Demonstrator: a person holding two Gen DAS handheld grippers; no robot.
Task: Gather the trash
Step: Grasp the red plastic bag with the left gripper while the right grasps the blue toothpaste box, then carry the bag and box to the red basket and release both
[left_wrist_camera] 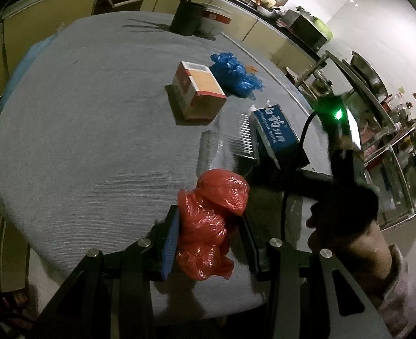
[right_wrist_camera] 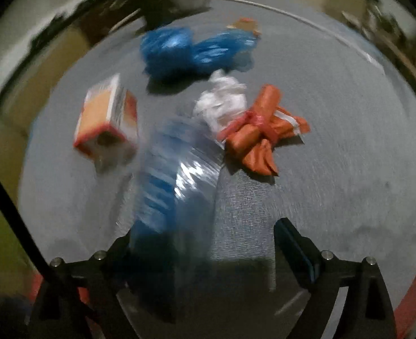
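My left gripper [left_wrist_camera: 209, 226] is shut on a crumpled red plastic bag [left_wrist_camera: 212, 217] near the front edge of the grey cloth-covered table [left_wrist_camera: 80, 141]. My right gripper [right_wrist_camera: 205, 237] is open, with a clear plastic tray [right_wrist_camera: 176, 175] and a blue box lying between its fingers toward the left finger; this view is blurred. The same blue box [left_wrist_camera: 275, 132] and clear tray [left_wrist_camera: 227, 144] show in the left wrist view. An orange-and-white box [left_wrist_camera: 199, 90] [right_wrist_camera: 106, 118], a blue plastic bag [left_wrist_camera: 236, 75] [right_wrist_camera: 191, 48], white crumpled paper [right_wrist_camera: 222, 101] and an orange wrapper bundle [right_wrist_camera: 261, 130] lie on the table.
A dark pot [left_wrist_camera: 186, 18] stands at the table's far edge. Kitchen counters and a metal shelf rack [left_wrist_camera: 391, 147] lie to the right. The hand holding the right gripper [left_wrist_camera: 349, 206] is close beside my left gripper.
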